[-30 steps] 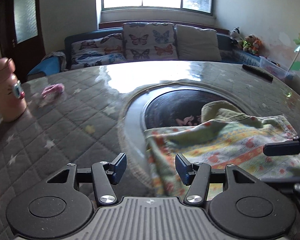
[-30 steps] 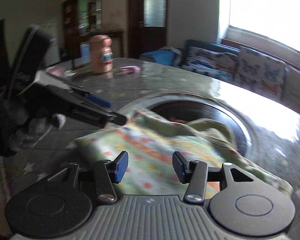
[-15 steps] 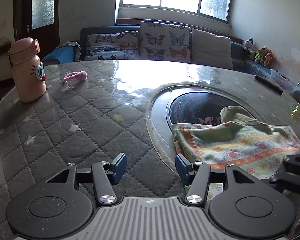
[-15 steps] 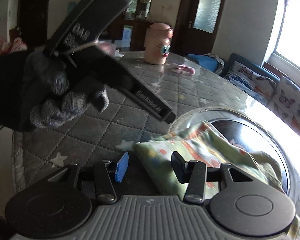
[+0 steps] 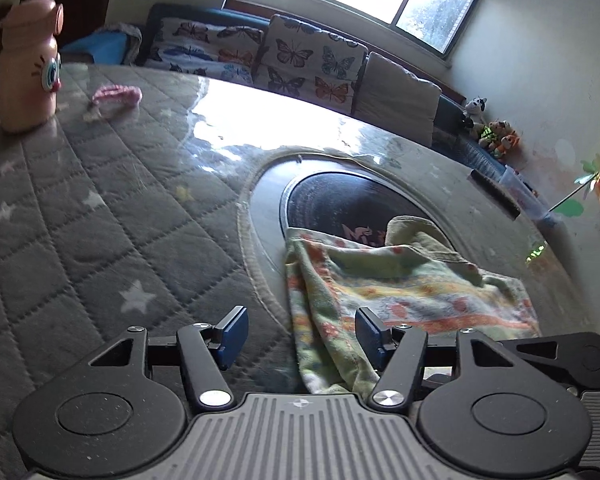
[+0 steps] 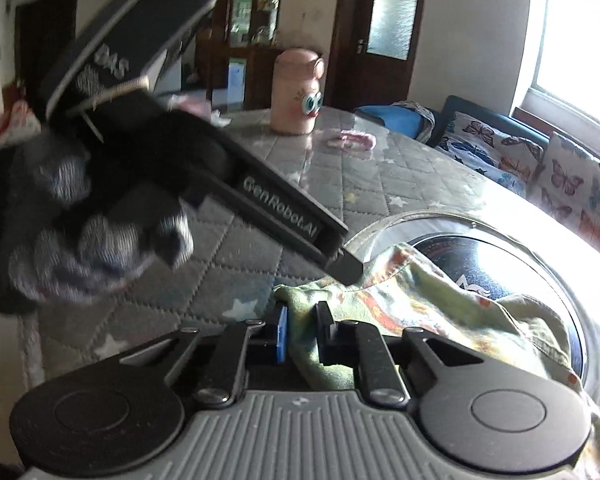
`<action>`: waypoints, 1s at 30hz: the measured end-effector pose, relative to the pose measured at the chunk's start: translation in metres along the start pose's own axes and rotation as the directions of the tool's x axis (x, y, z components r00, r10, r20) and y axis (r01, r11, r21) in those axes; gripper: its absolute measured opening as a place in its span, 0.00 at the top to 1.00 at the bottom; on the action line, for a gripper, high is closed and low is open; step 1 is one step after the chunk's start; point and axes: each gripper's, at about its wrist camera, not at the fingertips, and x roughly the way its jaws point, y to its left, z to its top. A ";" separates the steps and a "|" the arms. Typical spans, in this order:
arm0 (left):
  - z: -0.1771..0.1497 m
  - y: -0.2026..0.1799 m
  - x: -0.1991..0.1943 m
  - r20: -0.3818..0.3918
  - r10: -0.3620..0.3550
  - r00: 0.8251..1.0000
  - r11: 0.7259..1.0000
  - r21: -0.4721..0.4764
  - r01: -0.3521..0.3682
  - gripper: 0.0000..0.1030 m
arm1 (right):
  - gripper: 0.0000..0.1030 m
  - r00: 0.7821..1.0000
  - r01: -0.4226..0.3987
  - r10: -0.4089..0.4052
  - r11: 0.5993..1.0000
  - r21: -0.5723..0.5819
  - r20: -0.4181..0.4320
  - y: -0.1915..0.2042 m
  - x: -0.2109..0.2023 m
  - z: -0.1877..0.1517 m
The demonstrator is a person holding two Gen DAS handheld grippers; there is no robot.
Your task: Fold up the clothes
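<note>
- A floral patterned garment (image 5: pixel 400 292) lies crumpled on a round tabletop (image 5: pixel 100 208) covered by a grey quilted star-print cloth, partly over a dark circular glass inset (image 5: pixel 332 200) at its centre.
- The left gripper (image 5: pixel 302 330) hovers above the garment's near corner, its blue-padded fingers (image 5: pixel 232 334) spread apart and grasping nothing.
- The right gripper (image 6: pixel 302 334) has its fingers clenched on a fold at the garment's (image 6: pixel 420 300) edge.
- A gloved left hand (image 6: pixel 92 216) holds the left gripper's handle.
- A pink cartoon-faced bottle (image 5: pixel 28 68) and a small pink item (image 5: pixel 116 94) sit farther back.
</note>
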 end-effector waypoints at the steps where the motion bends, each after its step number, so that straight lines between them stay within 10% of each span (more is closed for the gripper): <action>1: 0.001 0.000 0.001 -0.007 -0.004 1.000 1.000 -0.019 0.004 0.39 | 0.89 1.000 -0.003 0.003 1.000 0.013 0.010 -0.002 -0.004 0.000; 9: 0.003 0.003 0.010 -0.055 -0.118 0.992 0.975 -0.198 0.105 0.42 | 0.90 0.996 -0.032 0.026 0.997 0.070 0.086 -0.009 -0.034 -0.002; 16: -0.004 0.011 0.019 -0.070 -0.176 0.982 0.940 -0.308 0.147 0.85 | 0.90 0.993 -0.069 0.063 0.996 0.055 0.095 -0.005 -0.043 -0.006; 22: -0.007 0.013 0.020 -0.071 -0.164 0.984 0.943 -0.303 0.135 0.89 | 0.88 0.992 -0.079 0.068 0.992 0.099 0.104 -0.016 -0.062 -0.019; 30: -0.006 0.012 0.019 -0.068 -0.155 0.986 0.948 -0.292 0.129 0.89 | 0.88 0.984 0.161 -0.175 0.943 0.291 0.023 -0.085 -0.079 -0.062</action>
